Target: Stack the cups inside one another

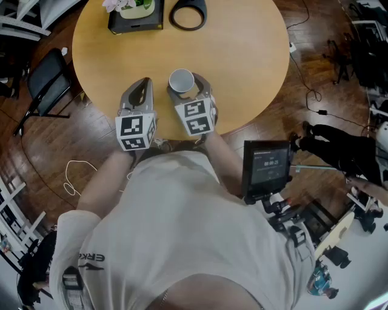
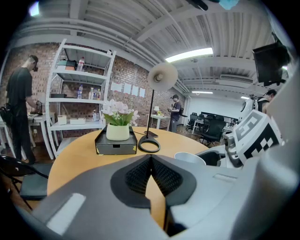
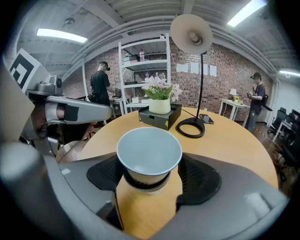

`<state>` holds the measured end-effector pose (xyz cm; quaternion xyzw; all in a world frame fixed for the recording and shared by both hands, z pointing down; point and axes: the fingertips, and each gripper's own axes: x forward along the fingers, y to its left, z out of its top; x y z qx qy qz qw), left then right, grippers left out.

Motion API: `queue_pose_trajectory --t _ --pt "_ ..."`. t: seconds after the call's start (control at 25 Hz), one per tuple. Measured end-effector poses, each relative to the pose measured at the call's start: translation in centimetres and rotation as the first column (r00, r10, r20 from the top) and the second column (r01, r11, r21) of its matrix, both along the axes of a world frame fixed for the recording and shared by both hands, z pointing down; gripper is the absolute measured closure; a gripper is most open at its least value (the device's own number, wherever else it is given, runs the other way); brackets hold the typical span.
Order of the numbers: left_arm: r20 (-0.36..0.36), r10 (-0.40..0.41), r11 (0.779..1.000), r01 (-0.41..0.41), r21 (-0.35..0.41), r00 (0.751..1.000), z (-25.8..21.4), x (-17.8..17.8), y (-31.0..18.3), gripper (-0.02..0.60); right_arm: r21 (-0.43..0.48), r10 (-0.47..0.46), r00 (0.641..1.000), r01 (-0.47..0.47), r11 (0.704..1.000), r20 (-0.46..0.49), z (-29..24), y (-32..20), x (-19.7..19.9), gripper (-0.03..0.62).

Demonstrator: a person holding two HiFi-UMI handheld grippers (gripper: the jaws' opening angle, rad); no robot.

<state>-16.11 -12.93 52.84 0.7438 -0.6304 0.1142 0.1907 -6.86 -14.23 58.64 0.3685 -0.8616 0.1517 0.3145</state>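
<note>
A pale cup [image 1: 180, 80] stands upright near the front edge of the round wooden table [image 1: 242, 54]. In the right gripper view this cup [image 3: 149, 152] sits nested in a second one, whose rim shows just below it. My right gripper [image 1: 187, 89] straddles the stack [image 3: 150, 164], with its jaws open and small gaps between the pads and the cup wall. My left gripper [image 1: 145, 82] rests just left of it, with its jaws shut [image 2: 150, 159] and nothing between them. The cup's rim [image 2: 190, 158] shows to its right.
At the table's far side stand a black box with a flower pot [image 1: 134, 15] and a lamp's ring base [image 1: 187, 13]. A black chair [image 1: 45, 85] is at the left and a screen on a stand [image 1: 267, 166] at the right. People stand by shelves in the background.
</note>
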Motion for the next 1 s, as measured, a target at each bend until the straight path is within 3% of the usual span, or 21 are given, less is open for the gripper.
queue_pose_trajectory --t 0.44,1.0 --pt "-0.001 0.009 1.0 -0.009 -0.001 1.0 0.1 -0.1 0.1 0.58 -0.042 -0.04 0.998 0.039 0.998 -0.037 0.9 0.9 -0.3 0.181" --pt "-0.001 0.027 1.0 -0.027 0.011 1.0 -0.2 0.4 0.2 0.58 -0.014 -0.001 0.999 0.001 1.0 -0.04 0.2 0.7 0.7 0.177"
